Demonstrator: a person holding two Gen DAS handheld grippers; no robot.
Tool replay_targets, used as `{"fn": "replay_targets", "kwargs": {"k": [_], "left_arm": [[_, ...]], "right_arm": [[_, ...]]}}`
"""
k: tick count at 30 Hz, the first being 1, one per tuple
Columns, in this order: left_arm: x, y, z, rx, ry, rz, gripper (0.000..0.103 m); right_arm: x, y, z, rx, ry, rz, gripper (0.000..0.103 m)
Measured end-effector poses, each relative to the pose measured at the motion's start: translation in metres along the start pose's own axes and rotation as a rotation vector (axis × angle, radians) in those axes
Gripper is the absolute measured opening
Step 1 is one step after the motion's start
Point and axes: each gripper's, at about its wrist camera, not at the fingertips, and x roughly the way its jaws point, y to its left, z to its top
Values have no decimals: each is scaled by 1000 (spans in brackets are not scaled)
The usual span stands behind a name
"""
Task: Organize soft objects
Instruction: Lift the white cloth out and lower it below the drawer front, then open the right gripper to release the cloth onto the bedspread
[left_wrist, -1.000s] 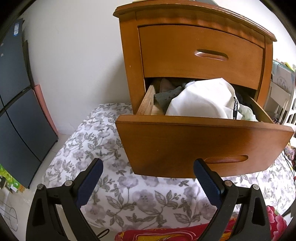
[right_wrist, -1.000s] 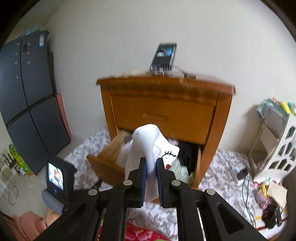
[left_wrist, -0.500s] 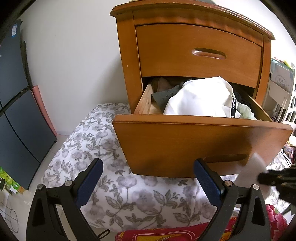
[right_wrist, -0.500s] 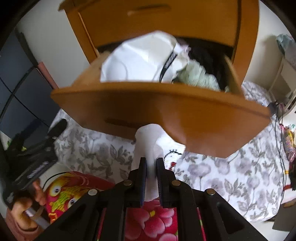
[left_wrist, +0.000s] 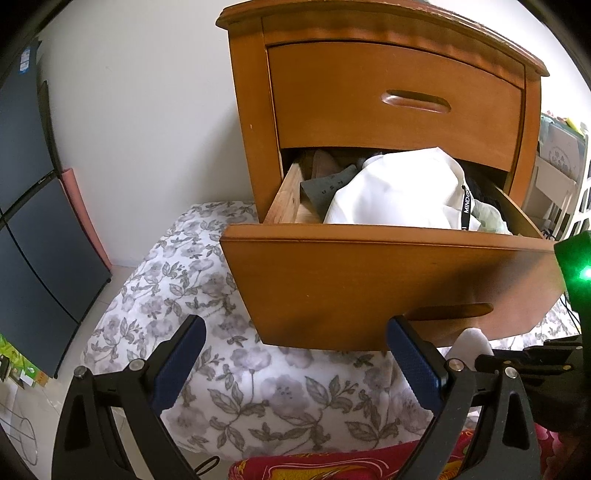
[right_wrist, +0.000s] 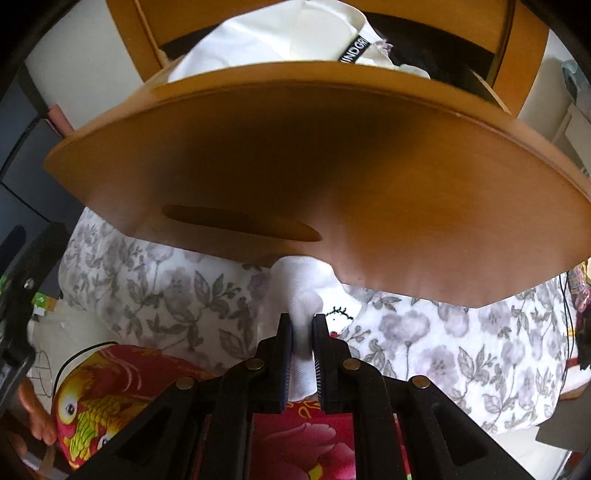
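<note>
One limp, light white sock (right_wrist: 301, 295) is pinched mid-length as the right gripper (right_wrist: 303, 326) jaws begin opening, best regripped at a bunched fold; left gripper (left_wrist: 295, 354) jaws gape empty.

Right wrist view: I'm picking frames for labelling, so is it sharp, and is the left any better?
Right wrist: drawer front smeared and shadowed, sock soft, fisheye bends the edges. Left wrist: sharp, evenly lit; green glare at the right edge.
</note>
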Motion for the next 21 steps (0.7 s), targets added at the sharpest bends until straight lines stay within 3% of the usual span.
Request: {"fn": "replay_targets", "kwargs": {"k": [4,9,14,16,18,21], "left_arm": [[0,0,-1,2,3,-1,98],[1,0,-1,6,6,-1,98],[2,1,-1,10,11,-3,98],[2,1,-1,13,13,-3,98],[3,1,-1,16,16,-4,98],[4,1,-1,16,20,-7,98]], "right_arm": [[1,-2,2,11,5,10,15],[0,-4,3,20,-5,5,32],[-4,-2,0,11,-20,12,37],[-7,-1,-2,8,-30,2,49],[-11,-1,-5,2,-47,-2,69],[-17,1,-9,1,-82,-14,81]]}}
